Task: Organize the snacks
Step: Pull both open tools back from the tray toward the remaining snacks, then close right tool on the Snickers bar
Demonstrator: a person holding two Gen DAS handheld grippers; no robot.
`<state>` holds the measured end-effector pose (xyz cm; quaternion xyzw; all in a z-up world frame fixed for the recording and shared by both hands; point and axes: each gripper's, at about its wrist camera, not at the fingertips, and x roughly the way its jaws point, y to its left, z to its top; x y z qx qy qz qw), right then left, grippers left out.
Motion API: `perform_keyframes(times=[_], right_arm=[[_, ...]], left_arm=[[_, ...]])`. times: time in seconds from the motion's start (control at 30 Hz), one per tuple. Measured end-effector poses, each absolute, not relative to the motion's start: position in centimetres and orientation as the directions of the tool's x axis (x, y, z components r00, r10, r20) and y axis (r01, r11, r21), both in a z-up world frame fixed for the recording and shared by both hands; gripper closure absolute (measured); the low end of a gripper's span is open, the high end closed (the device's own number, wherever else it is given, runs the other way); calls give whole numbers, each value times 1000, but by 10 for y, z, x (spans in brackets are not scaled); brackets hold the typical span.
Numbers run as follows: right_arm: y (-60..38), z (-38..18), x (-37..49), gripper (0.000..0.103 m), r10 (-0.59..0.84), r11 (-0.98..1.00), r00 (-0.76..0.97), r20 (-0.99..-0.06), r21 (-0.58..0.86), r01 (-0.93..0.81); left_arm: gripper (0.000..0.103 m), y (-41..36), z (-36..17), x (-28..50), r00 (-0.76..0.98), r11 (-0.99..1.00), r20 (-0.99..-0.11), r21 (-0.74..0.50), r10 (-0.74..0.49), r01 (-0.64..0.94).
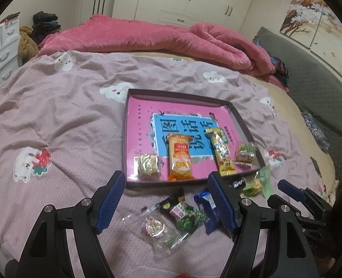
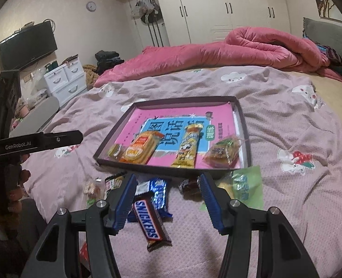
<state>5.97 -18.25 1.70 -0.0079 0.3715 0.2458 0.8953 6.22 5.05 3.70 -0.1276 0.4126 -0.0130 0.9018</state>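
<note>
A dark shallow tray [image 1: 125,139] lies on the bed with a pink book as its floor. In it are a small gold pack [image 1: 147,165], an orange pack [image 1: 179,159], a yellow bar [image 1: 222,155] and a clear pack [image 1: 245,154]. Loose on the bedspread before the tray [image 2: 182,99] lie a Snickers bar [image 2: 150,222], a blue pack [image 2: 159,190], a green pea pack [image 1: 184,215], a clear-wrapped round snack [image 1: 152,228], a dark candy [image 2: 189,186] and a green bag [image 2: 247,185]. My left gripper [image 1: 166,180] hovers open over these. My right gripper [image 2: 167,180] is open above the Snickers bar, gripping nothing.
A pink bedspread [image 1: 66,127] with cartoon prints covers the bed. A rolled red quilt [image 1: 171,39] lies at the far side, a grey headboard [image 1: 310,74] to the right. White drawers [image 2: 66,81] stand beyond the bed's left edge. A hand [image 2: 20,178] holds the left gripper's handle.
</note>
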Motion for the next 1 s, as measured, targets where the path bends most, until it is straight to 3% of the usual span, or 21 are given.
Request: perform_keyframes(times=[1.0], right_arm=[[-155, -19, 36, 46, 430, 831, 491, -758, 120, -543]], left_arm=[[28, 58, 1, 33, 562, 960, -821, -231, -104, -160]])
